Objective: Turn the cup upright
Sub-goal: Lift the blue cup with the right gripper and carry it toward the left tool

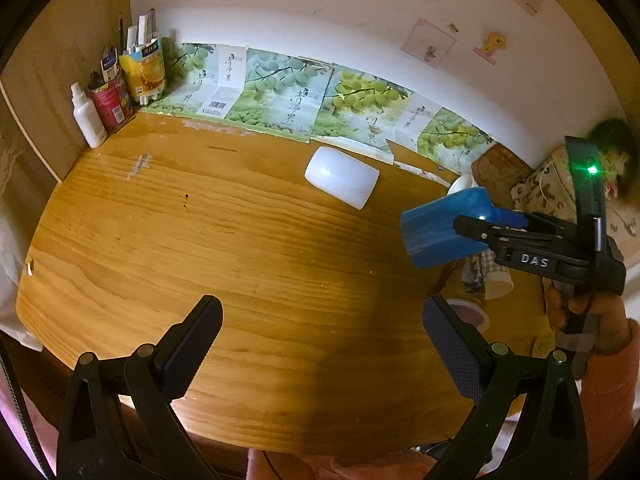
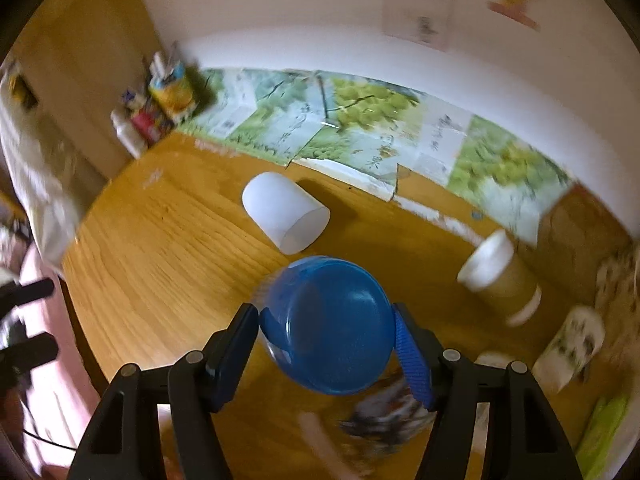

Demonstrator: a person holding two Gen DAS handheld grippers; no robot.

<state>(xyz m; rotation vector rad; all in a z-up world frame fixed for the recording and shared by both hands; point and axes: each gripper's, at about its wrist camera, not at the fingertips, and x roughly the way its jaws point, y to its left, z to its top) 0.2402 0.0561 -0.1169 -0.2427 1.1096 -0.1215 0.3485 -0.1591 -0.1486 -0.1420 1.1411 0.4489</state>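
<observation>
The right tongs (image 2: 326,344) pinch the blue cup (image 2: 330,326) from both sides and hold it up in the air above the wooden surface (image 1: 168,240). From the left camera the blue cup lies sideways in that grip, at about 3 o'clock. The left tongs (image 1: 322,344) are spread wide with nothing between them, low at 6 o'clock. A white cup (image 1: 342,178) lies on its side on the surface near 12 o'clock, close to the grape posters (image 1: 280,96) along the wall. To do this step well, I think the right hand should turn slowly until the cup's open end faces up, keep the squeeze firm so the smooth plastic does not slip, then lower it flat onto a bare spot away from the white cup before letting go. The right camera is blurry, so going slower may help. The letters "DAS" show on the right tool. The posters have Chinese writing too small to read well.
</observation>
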